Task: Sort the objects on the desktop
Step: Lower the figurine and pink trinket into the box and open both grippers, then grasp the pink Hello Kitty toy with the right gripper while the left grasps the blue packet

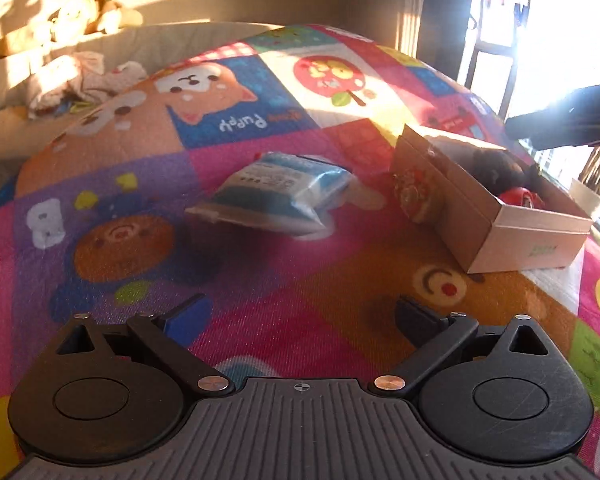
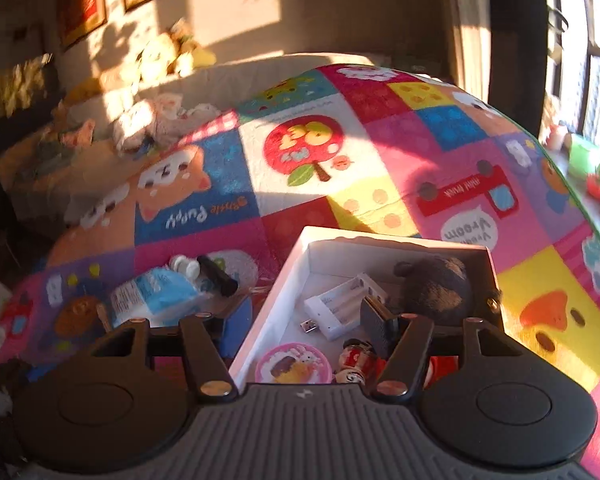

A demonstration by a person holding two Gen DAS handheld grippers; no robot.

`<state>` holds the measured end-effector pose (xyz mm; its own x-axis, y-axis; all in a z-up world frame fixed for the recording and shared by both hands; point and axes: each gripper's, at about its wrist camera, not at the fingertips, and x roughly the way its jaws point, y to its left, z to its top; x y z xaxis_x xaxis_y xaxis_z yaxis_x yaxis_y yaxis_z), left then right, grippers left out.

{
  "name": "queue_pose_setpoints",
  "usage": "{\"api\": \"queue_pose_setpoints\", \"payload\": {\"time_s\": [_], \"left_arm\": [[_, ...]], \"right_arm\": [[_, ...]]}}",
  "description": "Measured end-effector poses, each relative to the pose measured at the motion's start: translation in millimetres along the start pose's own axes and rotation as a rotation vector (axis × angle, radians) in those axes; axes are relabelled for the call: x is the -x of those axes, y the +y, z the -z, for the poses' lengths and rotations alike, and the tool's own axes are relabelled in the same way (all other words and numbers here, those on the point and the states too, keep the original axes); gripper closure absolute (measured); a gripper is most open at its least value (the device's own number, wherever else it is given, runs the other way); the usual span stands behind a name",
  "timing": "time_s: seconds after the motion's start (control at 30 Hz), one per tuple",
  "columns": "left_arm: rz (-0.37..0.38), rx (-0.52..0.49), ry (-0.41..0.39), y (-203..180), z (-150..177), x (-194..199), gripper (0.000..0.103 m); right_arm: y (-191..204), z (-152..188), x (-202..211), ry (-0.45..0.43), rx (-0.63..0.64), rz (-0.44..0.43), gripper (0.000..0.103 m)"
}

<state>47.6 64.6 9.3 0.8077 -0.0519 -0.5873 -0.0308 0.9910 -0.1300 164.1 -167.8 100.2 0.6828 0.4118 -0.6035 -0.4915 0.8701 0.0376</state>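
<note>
Sunlit patchwork cartoon mat (image 1: 260, 264) covers the work surface; strong low light from the windows at right, sofa with plush toys at far left.

Left gripper (image 1: 300, 320): fingers spread wide, nothing between them, held over bare mat near the camera. Blue tissue pack (image 1: 280, 192) lies flat on the mat ahead of it, long axis running near-left to far-right, crimped end toward the near left. Just right of the pack sits the open cardboard box (image 1: 532, 236), long axis near-right to far-left, short white end facing the near side.

Right gripper (image 2: 306, 320): fingers released, empty; left finger outside the box's left wall, right finger over the box (image 2: 268, 300) interior. Inside the box: white battery charger (image 2: 344, 304) lying diagonally, dark plush toy (image 2: 436, 284) at the far right, pink round tin (image 2: 294, 364) and small painted doll (image 2: 354, 360) at the near end. Left of the box, on the mat: the tissue pack (image 2: 156, 296), a white cap-like item (image 2: 186, 266) and a black cylinder (image 2: 218, 276), axis far-left to near-right.
</note>
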Motion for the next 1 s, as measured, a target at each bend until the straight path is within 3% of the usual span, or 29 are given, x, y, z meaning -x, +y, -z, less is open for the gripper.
{"api": "queue_pose_setpoints", "payload": {"time_s": [0.17,0.3,0.47,0.57,0.73,0.87,0.93,1.0], "left_arm": [[0.015,0.027,-0.01,3,2,1,0.001],[0.016,0.062,-0.008,8,3,1,0.001],[0.04,0.101,-0.012,15,4,2,0.001],[0.05,0.112,-0.015,16,4,2,0.001],[0.065,0.132,-0.016,19,4,2,0.001],[0.062,0.132,-0.015,18,4,2,0.001],[0.057,0.126,-0.013,17,4,2,0.001],[0.054,0.122,-0.009,16,4,1,0.001]], "right_arm": [[51,-21,-51,0.104,0.179,-0.013,0.068],[65,-40,-116,0.231,0.247,0.061,0.085],[67,-40,-160,0.356,0.282,0.121,0.084],[65,-35,-150,0.391,0.255,0.084,0.084],[73,-10,-100,0.485,0.219,-0.082,0.084],[79,20,-38,0.42,0.266,-0.163,0.081],[72,31,-13,0.385,0.265,-0.2,0.068],[60,38,-3,0.364,0.247,-0.19,0.065]]}}
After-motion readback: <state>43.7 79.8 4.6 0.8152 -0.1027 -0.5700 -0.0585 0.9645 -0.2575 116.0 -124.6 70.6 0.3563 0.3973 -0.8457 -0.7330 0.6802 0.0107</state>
